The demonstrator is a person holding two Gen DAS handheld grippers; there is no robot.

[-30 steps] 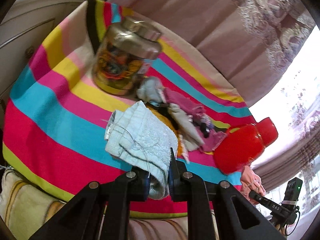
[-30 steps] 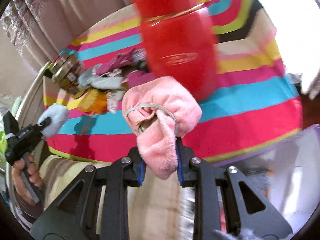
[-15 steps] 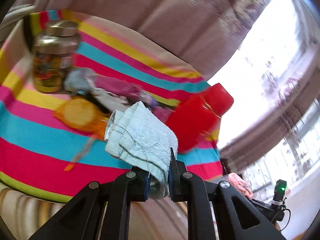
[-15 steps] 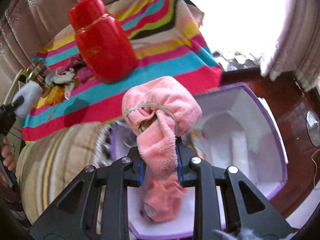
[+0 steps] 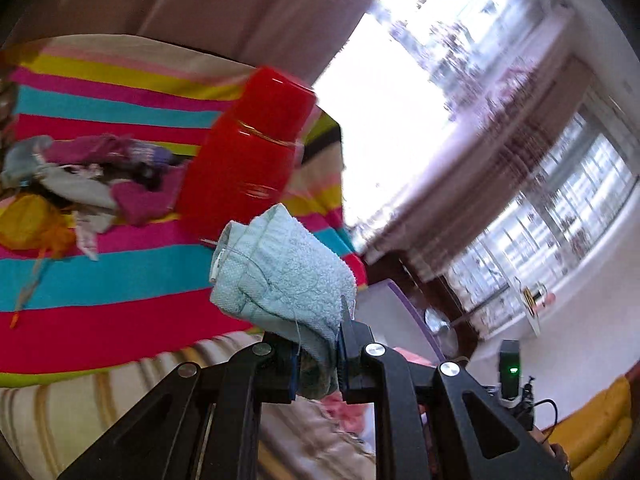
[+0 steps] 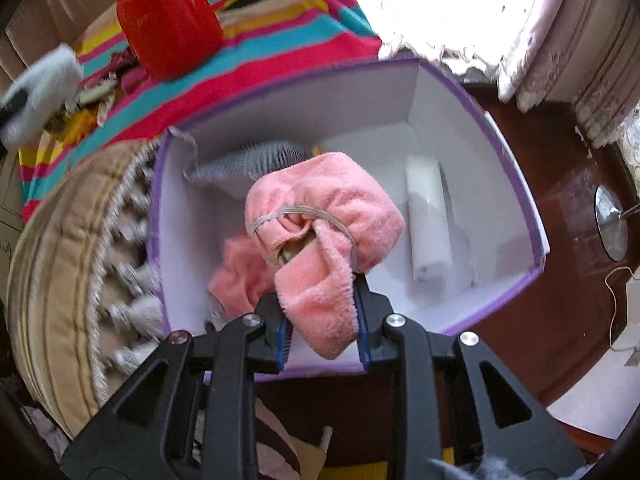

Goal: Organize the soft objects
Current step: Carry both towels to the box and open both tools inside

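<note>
Pink towel — above box (jaws opening)

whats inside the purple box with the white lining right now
Inside the purple box lie a white roll, a grey bristly brush and a pink cloth. The pink rolled towel between the opening right gripper hides the middle of the floor.

The left black two-finger tongs are clamped tight on a pale blue rolled terry towel, its lower end pinched between the blue-lined pads and the roll standing out forward of the fingertips. The right black tongs point steeply down; their jaws are opening, with the hanging tail of a pink rolled fleece towel bound by a rubber band between the pads, which touch it on both sides
</note>
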